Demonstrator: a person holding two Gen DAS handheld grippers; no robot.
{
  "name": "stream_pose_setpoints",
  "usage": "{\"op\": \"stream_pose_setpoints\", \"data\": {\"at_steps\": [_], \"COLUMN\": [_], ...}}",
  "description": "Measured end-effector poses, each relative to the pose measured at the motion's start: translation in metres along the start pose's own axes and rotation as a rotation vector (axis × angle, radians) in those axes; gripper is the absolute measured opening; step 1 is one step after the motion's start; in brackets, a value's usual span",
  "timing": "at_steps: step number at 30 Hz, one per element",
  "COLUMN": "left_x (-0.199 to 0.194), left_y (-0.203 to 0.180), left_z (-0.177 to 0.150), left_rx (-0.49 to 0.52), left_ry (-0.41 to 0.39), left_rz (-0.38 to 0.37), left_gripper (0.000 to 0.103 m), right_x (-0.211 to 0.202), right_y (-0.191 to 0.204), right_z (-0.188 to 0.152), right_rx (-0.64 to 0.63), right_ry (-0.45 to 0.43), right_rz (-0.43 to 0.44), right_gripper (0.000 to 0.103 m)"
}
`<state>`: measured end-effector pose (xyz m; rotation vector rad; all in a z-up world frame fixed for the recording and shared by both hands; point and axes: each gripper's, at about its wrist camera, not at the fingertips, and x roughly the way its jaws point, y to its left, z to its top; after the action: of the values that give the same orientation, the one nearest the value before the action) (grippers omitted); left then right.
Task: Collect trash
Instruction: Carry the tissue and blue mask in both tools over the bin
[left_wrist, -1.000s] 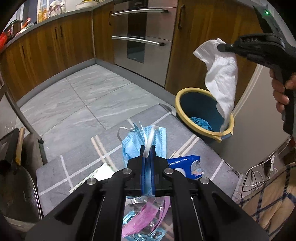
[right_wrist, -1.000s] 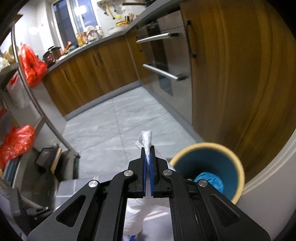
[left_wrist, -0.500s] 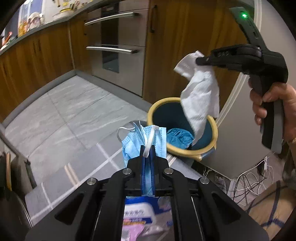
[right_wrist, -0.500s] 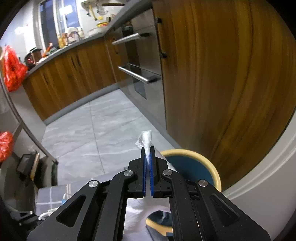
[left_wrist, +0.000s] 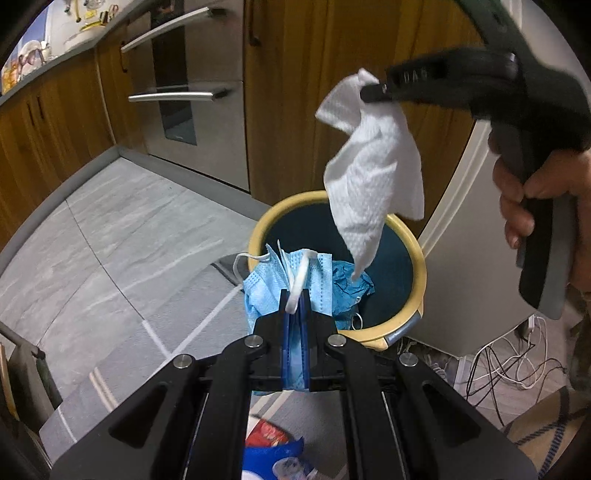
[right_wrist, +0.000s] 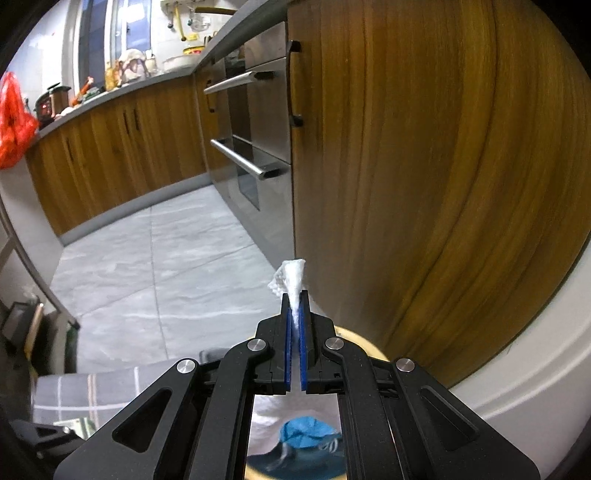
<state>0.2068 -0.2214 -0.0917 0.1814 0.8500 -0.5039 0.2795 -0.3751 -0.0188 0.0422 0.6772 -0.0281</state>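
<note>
Right gripper (left_wrist: 364, 92) clamps a white paper towel (left_wrist: 373, 177), which dangles straight over the yellow-rimmed bin (left_wrist: 417, 266), tip dipping inside; left gripper (left_wrist: 294, 306) pinches a blue face mask (left_wrist: 273, 280) at the bin's near rim, with blue trash (left_wrist: 351, 284) inside it

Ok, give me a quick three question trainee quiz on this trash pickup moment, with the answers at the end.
1. True or false: the right gripper is shut on the paper towel.
2. What does the left gripper hold: A a bottle, B a blue face mask, C nothing?
3. What colour is the bin rim?

Key: 1 true. 2 B. 3 yellow.
</note>
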Motion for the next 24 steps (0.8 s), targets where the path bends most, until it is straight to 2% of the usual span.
{"op": "stream_pose_setpoints", "data": {"at_steps": [5, 10, 24], "left_x": [0.029, 0.061, 0.114], "left_y": [-0.01, -0.016, -0.019], "left_z": [0.004, 0.014, 0.016], "left_rx": [0.03, 0.053, 0.029], "left_ry": [0.035, 0.06, 0.1], "left_rz": [-0.007, -0.013, -0.013], "left_gripper": [0.005, 0.005, 0.005], "right_x": [0.012, 0.034, 0.07], "right_y": [-0.002, -0.003, -0.01], "right_z": [0.0, -0.009, -0.033], "right_rx": [-0.035, -0.073, -0.002], "right_ry": [0.007, 0.051, 0.187], "right_rz": [-0.043, -0.093, -0.065], "right_gripper": [0.004, 0.004, 0.005]}}
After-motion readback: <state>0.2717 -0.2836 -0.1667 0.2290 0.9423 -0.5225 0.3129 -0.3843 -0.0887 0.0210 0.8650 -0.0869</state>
